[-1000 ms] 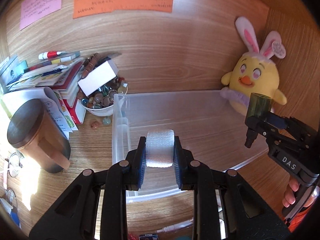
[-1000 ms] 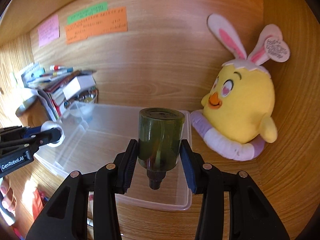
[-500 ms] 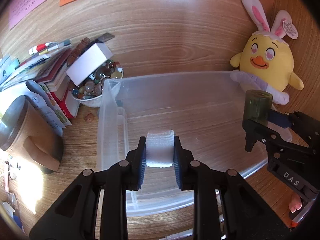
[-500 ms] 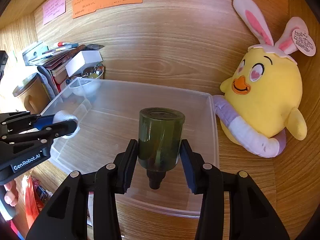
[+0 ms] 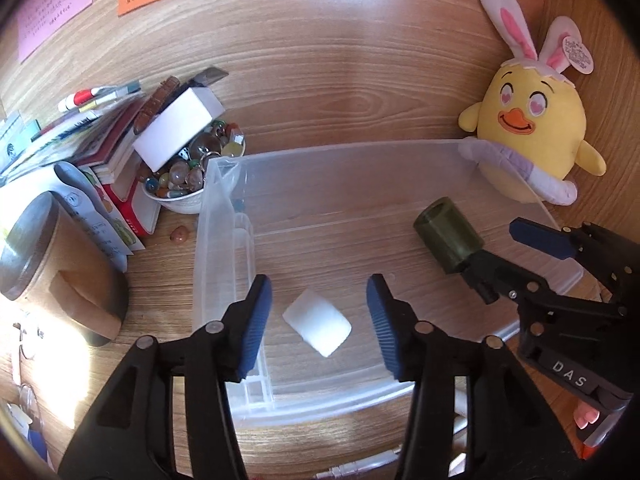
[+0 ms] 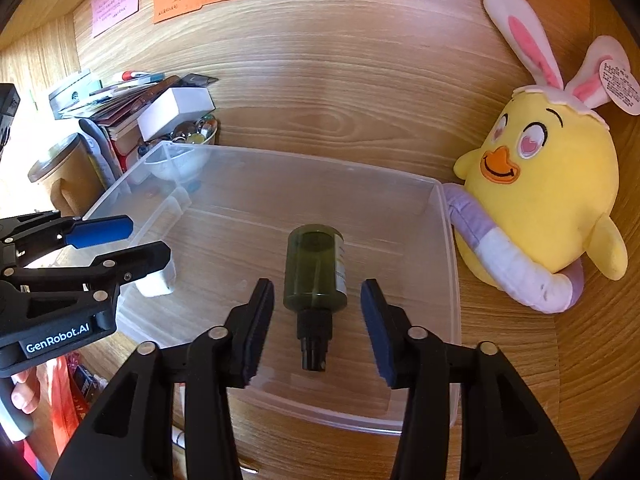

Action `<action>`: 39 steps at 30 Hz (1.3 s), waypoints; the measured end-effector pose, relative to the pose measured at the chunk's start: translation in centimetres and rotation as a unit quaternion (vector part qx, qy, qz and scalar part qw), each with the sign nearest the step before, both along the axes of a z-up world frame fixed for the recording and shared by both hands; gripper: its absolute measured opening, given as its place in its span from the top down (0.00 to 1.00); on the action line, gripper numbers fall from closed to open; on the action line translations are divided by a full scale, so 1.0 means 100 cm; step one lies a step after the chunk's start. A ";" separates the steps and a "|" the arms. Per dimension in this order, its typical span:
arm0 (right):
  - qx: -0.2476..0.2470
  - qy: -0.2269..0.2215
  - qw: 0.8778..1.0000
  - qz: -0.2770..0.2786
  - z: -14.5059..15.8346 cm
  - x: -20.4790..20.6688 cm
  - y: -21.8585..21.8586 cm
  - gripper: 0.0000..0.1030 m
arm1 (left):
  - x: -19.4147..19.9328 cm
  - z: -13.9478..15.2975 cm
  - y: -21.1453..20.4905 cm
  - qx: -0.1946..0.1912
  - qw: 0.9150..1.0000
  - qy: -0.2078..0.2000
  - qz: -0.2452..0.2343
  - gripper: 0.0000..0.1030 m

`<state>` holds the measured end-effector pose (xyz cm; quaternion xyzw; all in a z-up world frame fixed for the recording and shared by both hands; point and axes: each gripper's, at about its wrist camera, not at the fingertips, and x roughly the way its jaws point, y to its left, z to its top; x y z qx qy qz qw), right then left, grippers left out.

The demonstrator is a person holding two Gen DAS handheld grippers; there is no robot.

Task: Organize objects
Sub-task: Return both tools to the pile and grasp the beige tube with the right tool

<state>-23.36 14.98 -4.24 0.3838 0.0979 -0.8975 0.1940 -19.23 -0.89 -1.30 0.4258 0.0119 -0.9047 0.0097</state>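
A clear plastic bin stands on the wooden desk. A white roll lies on the bin floor between the fingers of my open left gripper; it shows partly hidden in the right wrist view. A dark green bottle lies on its side in the bin, cap toward me, between the fingers of my open right gripper. The left gripper and the right gripper each show in the other's view.
A yellow chick plush with bunny ears sits right of the bin. Left of it stand a bowl of glass stones, a white box, stacked books and a brown lidded jar. Paper notes hang on the wall.
Both grippers have opened over the bin. The white roll and the green bottle have dropped out of them and now lie on the bin floor.
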 end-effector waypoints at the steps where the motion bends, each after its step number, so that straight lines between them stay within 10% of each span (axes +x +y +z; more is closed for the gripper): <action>1: -0.002 0.002 1.000 0.001 0.001 0.001 0.000 0.51 | 0.002 0.003 0.001 -0.001 1.000 0.003 -0.001 0.48; 15: -0.013 0.064 0.998 0.007 0.038 0.048 0.005 0.22 | 0.071 0.058 -0.001 -0.011 0.997 0.080 0.001 0.06; 39: -0.052 0.028 0.998 0.008 0.012 0.147 0.035 0.18 | 0.155 0.005 0.001 0.038 0.999 0.033 -0.005 0.03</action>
